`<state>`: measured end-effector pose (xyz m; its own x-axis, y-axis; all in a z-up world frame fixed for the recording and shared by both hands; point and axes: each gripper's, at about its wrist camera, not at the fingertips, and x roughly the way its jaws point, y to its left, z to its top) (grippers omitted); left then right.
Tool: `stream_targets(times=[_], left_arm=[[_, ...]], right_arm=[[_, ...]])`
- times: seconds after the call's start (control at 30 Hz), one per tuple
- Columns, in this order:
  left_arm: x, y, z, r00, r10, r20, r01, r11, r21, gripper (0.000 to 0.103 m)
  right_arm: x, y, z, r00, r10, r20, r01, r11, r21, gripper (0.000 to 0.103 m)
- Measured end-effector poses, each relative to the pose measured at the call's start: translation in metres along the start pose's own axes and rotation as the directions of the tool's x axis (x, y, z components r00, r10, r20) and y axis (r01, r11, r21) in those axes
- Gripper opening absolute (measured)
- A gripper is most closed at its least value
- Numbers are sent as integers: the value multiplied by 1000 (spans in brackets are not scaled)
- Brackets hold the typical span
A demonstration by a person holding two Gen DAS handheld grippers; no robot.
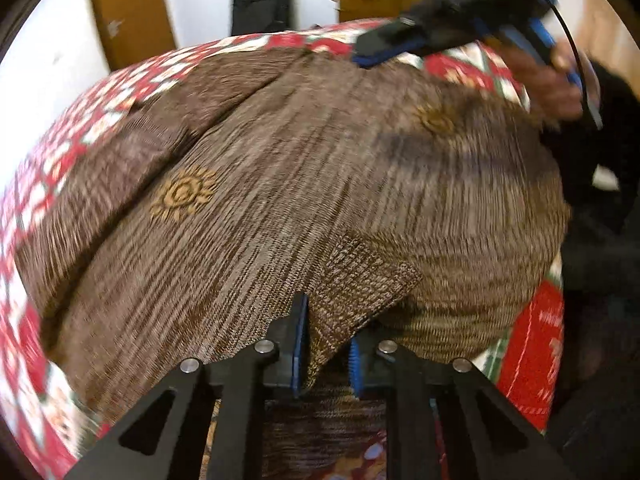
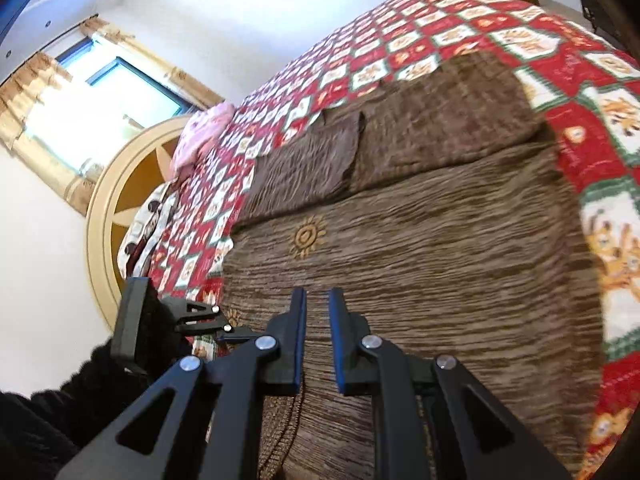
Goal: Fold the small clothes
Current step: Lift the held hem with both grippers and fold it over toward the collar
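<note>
Bed [image 2: 472, 20] w/ the red-white-green checkered quilt carries everything. Brown knit garment [image 1: 320, 168] is spread across the quilt, running up to the near edge of the bed and covering most of it in both wrist views. Sun motif [image 1: 182, 196] faces up, and one sleeve [image 2: 312, 160] lies folded across the upper part.

Left gripper [image 1: 326, 344]: fingers pinching a ribbed corner of the knit, prob. a cuff or hem, w/ the fabric bunched between the blue pads. No telling how deep the bite goes, and the frame's smeared.

Right gripper [image 2: 318, 340]: fingers nearly together w/ a thin gap, low over the knit at the near edge. Left view shows it out over the far side of the garment, but that view is too blurred to show any cloth in it. Can't tell if it holds any; looks empty to me.

Risks, I'd say:
- A shallow pinch on a loose, stretchy knit could let the corner slip out mid-fold, so the flap drops crooked.
- If only one corner is carried, the fold line would skew and the body would drag and ruck on the quilt.
- The folded sleeve could get pulled open if the body shifts.
- The quilt might get snagged along w/ the knit if the fingers dip too low.
</note>
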<state>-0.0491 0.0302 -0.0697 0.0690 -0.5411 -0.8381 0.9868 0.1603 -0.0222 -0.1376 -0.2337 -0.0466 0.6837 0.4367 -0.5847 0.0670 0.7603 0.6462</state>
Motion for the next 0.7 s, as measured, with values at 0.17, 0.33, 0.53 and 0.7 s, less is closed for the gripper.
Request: stream_targets(times=[0.17, 0.33, 0.53, 0.7], left_arm=[[-2, 20, 1, 999, 9, 50, 1, 980, -198, 6], [-34, 38, 13, 981, 45, 189, 37, 913, -407, 5], [-74, 84, 26, 936, 187, 297, 28, 804, -594, 5], [-87, 122, 13, 907, 307, 289, -5, 693, -721, 5]], right_arm=[[-20, -16, 3, 997, -31, 64, 28, 998, 57, 17], [-51, -32, 4, 989, -72, 132, 60, 994, 91, 17], [-98, -44, 6, 968, -160, 195, 148, 986, 72, 26], [-125, -47, 3, 942, -256, 216, 256, 966, 26, 60]])
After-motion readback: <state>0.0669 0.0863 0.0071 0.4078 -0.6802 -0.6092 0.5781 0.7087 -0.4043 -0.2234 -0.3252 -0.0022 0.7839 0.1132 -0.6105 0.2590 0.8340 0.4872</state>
